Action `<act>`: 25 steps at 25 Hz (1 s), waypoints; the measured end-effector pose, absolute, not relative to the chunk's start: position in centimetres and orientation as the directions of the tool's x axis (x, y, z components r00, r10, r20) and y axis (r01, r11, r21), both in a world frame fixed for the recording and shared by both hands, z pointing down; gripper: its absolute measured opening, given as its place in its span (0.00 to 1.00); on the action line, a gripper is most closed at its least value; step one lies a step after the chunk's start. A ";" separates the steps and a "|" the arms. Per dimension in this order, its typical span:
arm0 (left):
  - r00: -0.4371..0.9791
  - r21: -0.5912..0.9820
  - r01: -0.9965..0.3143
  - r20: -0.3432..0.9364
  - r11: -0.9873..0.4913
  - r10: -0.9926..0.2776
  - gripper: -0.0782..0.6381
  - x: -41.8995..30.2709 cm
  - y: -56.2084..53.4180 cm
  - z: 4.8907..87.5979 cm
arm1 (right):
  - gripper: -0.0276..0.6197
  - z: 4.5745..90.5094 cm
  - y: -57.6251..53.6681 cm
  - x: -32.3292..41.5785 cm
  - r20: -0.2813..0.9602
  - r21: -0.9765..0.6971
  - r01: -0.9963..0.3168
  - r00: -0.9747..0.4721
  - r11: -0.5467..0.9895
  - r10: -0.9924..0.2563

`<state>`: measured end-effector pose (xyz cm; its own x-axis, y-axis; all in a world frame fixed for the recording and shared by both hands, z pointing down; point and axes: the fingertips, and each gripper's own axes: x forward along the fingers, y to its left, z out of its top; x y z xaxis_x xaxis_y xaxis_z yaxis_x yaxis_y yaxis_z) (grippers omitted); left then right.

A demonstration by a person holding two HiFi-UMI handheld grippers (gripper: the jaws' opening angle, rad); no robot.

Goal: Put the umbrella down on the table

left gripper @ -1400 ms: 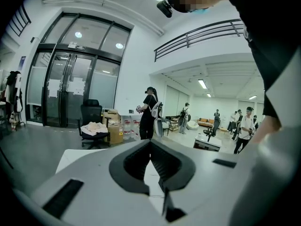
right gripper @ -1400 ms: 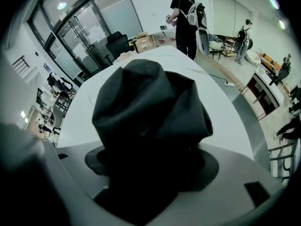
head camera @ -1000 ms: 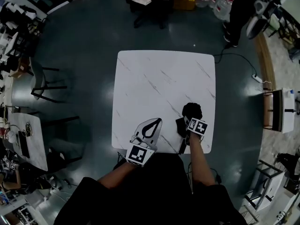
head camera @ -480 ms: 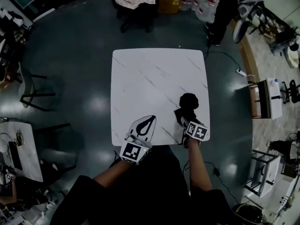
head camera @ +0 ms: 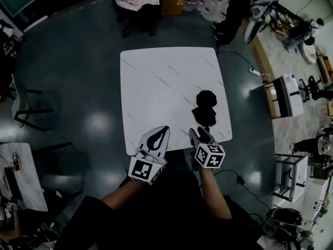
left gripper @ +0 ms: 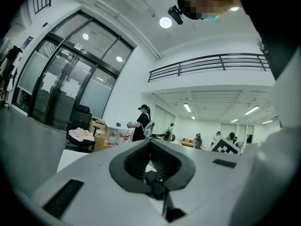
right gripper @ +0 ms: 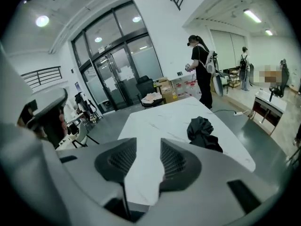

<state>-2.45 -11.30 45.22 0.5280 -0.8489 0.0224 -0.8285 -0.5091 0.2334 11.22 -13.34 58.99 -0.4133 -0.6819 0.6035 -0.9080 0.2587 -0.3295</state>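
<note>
Lengthwise, the umbrella (head camera: 205, 107) runs away from the person toward the far side of the table (head camera: 156, 82), roughly in line with the table's right edge. Its rounded, bunched end lies farther off and a flatter, narrower end lies nearer the person. It rests flat on the right part of the white marbled top, closer to the near edge than to the far one.

No view shows a handle or a tip, so which end is which cannot be told.

It is black, folded and crumpled, the cloth loose and creased. In the right gripper view the umbrella (right gripper: 202, 132) reads as a dark heap with a flap spreading toward the table's right edge.

The right gripper (head camera: 199, 135) hangs near the umbrella's near end, apart from it. Its 2 jaws stand a narrow way apart and have just been closing, with only bare tabletop showing between them.

The left gripper (head camera: 164, 130) is over the near edge, well to the left of the umbrella, its 2 jaw tips touching. A dark shape (left gripper: 156, 185) in the gap behind the tips is too unclear to name.
</note>
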 end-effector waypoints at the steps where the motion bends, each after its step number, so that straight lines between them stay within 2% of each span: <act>1: 0.531 0.244 -0.824 0.020 -0.511 -0.847 0.12 -2.5 -10.8 45.1 | 0.24 58.0 -12.6 10.6 0.580 -0.330 -0.905 -0.420 0.270 -0.698; 2: 0.533 0.253 -0.821 0.015 -0.512 -0.846 0.12 -2.5 -10.3 45.0 | 0.12 57.0 -12.1 9.9 0.550 -0.334 -0.899 -0.431 0.284 -0.716; 4: 0.532 0.260 -0.819 0.007 -0.512 -0.847 0.12 -2.7 -9.6 45.0 | 0.07 54.7 -11.3 8.5 0.469 -0.351 -0.881 -0.458 0.317 -0.755; 7: 0.546 0.265 -0.810 0.013 -0.523 -0.838 0.12 -2.6 -8.6 45.3 | 0.07 51.2 -9.7 7.0 0.376 -0.299 -0.881 -0.462 0.366 -0.803; 16: 0.549 0.185 -0.824 0.027 -0.536 -0.835 0.12 -2.0 -8.8 44.6 | 0.07 46.5 -7.5 5.4 0.235 -0.096 -0.914 -0.406 0.394 -0.883; 21: 0.582 0.136 -0.806 0.003 -0.576 -0.813 0.12 0.2 -8.9 43.9 | 0.07 43.6 -7.8 6.3 0.132 -0.045 -0.920 -0.393 0.390 -0.910; 25: 0.615 0.063 -0.787 0.004 -0.614 -0.788 0.12 2.2 -9.1 43.5 | 0.07 42.9 -8.6 6.7 0.116 -0.033 -0.920 -0.391 0.390 -0.913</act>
<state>2.23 -9.13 43.48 0.6151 -0.7884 0.0044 -0.7871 -0.6137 0.0627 6.75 -8.58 42.94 -0.3912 -0.9130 0.1160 -0.9202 0.3901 -0.0330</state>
